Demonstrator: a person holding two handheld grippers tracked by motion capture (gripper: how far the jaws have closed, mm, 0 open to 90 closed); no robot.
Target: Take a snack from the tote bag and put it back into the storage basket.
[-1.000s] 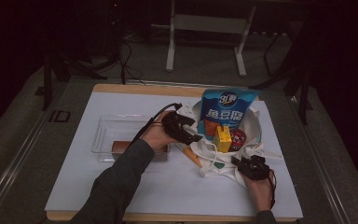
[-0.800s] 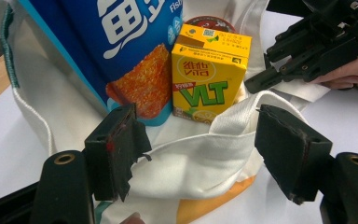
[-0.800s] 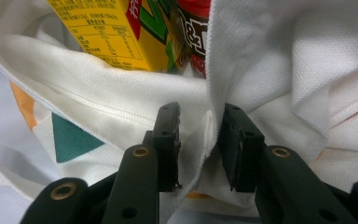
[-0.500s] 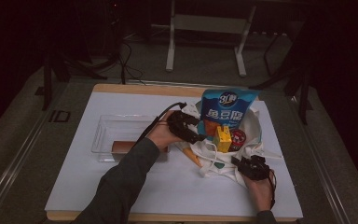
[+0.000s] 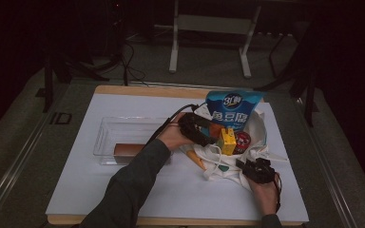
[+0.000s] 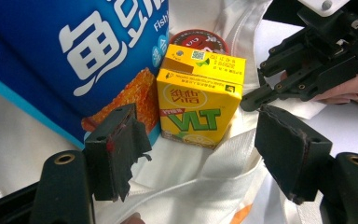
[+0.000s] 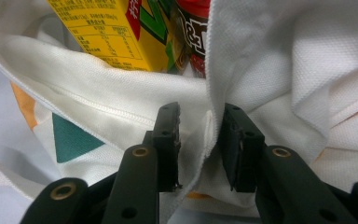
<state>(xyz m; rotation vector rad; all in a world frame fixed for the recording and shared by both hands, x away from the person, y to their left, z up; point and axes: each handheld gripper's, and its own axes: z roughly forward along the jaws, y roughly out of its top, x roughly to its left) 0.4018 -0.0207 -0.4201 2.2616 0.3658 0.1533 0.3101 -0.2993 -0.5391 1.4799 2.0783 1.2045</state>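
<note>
Left forearm stretched diagonally up the table in a dark sleeve, and the left gripper (image 5: 200, 132) sits at the mouth of the white tote bag (image 5: 247, 152), right of the clear plastic tray (image 5: 105, 137). Its jaws stand wide apart with nothing pinched; the yellow lemon tea carton (image 6: 199, 106) stands upright in the bag just beyond the pads (image 6: 116, 151), framed in the gap but untouched. Left of the carton, touching it, leans the big blue fish snack pouch (image 6: 74, 51); a red-lidded can (image 6: 198, 38) peeks out behind. Over on the near right, the right gripper (image 5: 256, 168) comes in low from the table's near edge, hand behind it. Its jaws are drawn in on a fold of the bag's rim, the fabric (image 7: 204, 135) bunched between the pads, holding the opening spread.
</note>
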